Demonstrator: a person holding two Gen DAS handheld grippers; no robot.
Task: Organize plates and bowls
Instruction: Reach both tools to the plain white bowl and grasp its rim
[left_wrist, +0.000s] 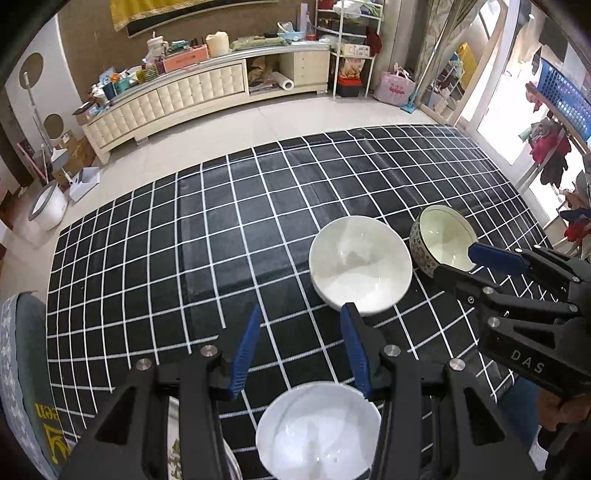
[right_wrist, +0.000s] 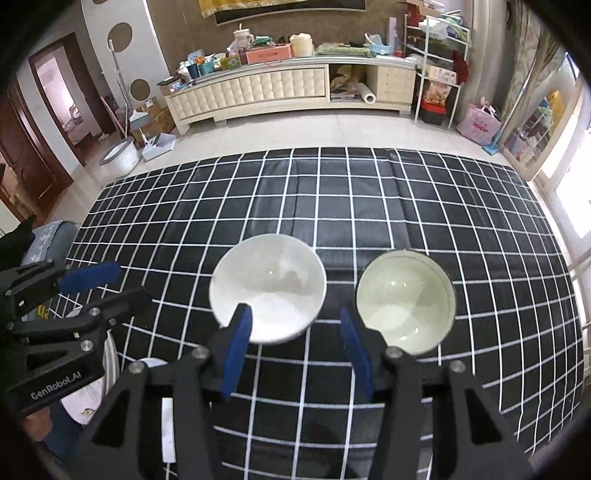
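A white bowl (left_wrist: 360, 264) (right_wrist: 267, 288) sits mid-table on the black checked cloth. A patterned bowl with a pale green inside (left_wrist: 441, 240) (right_wrist: 404, 301) stands just right of it. A second white bowl (left_wrist: 317, 432) lies near the front edge, below my left gripper (left_wrist: 301, 350), which is open and empty above the cloth. My right gripper (right_wrist: 295, 350) is open and empty, hovering before the gap between the two far bowls. It also shows in the left wrist view (left_wrist: 465, 267), close to the patterned bowl's rim. A plate edge (right_wrist: 167, 428) shows at the lower left.
The table carries a black cloth with a white grid (right_wrist: 332, 206). A cushioned seat (left_wrist: 22, 369) stands at the table's left. A long cream cabinet (right_wrist: 280, 88) and shelves line the far wall across a tiled floor.
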